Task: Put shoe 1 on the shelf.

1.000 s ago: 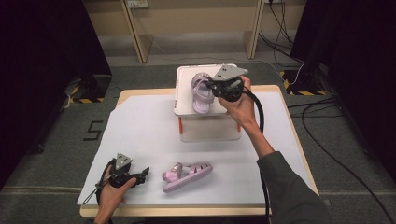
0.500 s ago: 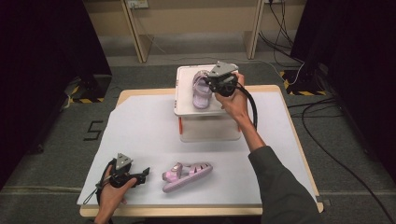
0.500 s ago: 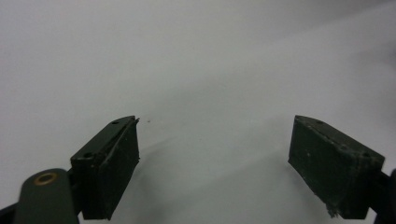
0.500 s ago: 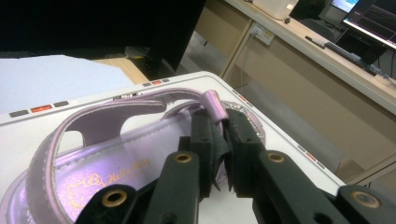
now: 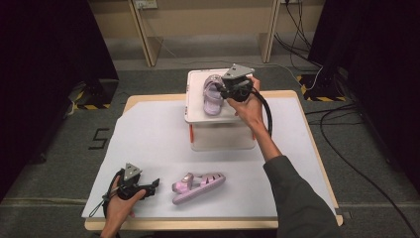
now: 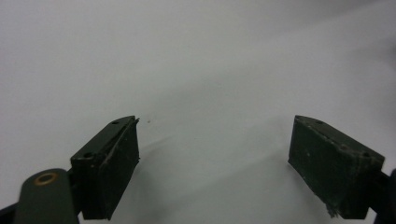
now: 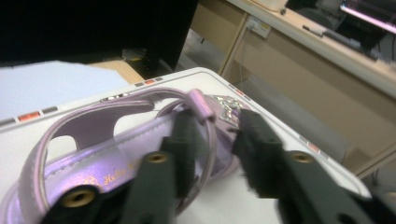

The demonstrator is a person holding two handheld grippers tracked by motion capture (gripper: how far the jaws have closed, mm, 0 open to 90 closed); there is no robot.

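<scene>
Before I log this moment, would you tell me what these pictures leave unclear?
- Right tool: its jaws stand around the strap of the sandal on the box, just opened; blur in the right gripper view hides any contact.
- That sandal's right side: covered by the tool and hand in the high view.
- Writing on its insole: partly hidden by the jaws.
- White box: its contents are out of sight.
</scene>
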